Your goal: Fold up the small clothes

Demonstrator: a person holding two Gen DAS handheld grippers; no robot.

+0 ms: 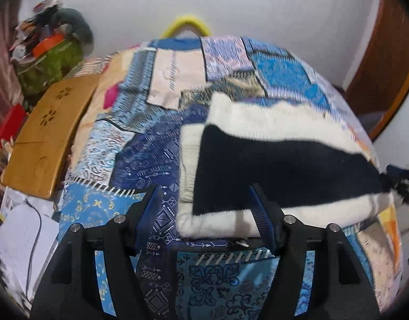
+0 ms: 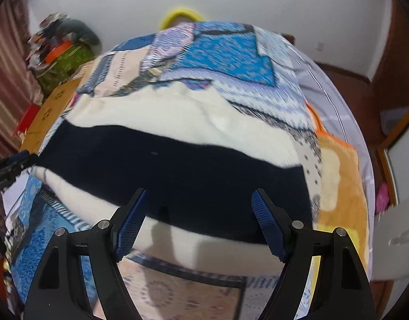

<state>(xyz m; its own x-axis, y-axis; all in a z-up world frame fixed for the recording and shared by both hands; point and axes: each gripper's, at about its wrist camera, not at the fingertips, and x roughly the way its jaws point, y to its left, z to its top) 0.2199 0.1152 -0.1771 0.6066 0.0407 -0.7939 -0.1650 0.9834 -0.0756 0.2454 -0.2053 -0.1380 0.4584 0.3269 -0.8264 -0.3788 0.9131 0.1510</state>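
Two open grippers, left gripper (image 1: 205, 210), right gripper (image 2: 199, 213); one striped garment (image 2: 177, 157)

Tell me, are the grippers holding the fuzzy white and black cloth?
No. Left gripper and right gripper are both open above the fuzzy white-and-black garment, holding nothing.

The right gripper (image 2: 199, 218) hangs with its jaws wide apart above the near edge of a cream and black garment (image 2: 177, 165) spread on a blue patchwork bedspread (image 2: 225, 53). An orange blanket (image 2: 337, 176) lies just right of it.
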